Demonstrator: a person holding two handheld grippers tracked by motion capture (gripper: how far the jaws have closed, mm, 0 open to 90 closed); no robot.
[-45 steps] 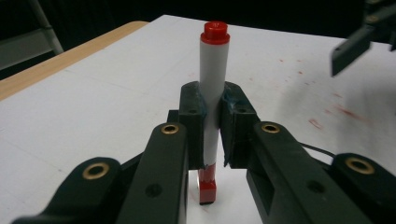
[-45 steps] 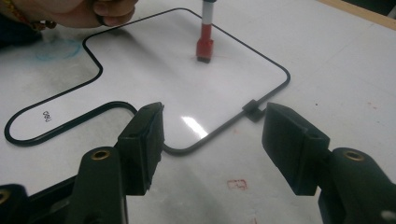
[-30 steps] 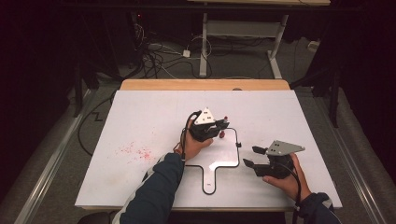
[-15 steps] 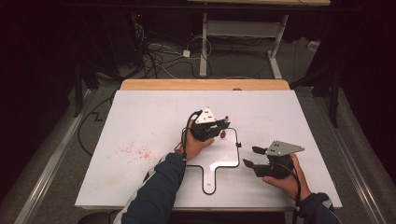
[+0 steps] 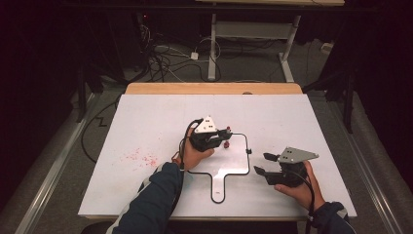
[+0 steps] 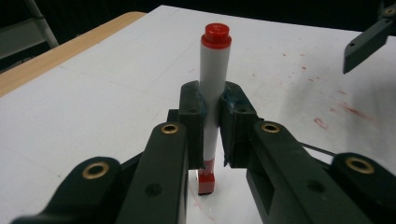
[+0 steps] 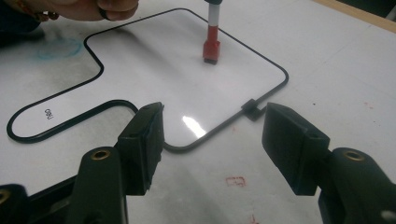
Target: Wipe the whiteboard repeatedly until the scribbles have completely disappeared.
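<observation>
Marker [image 6: 214, 100] clamped tight in left tool [image 5: 213, 138], standing near upright over the small whiteboard [image 5: 234, 170], long axis vertical, red cap end up, red tip down and touching or just off the board near its far edge. Right tool [image 5: 260, 164] parked just beside the whiteboard's right edge, jaws spread, gripping nothing. Left hand clearly nearer, so probably drawing across the board next.
</observation>
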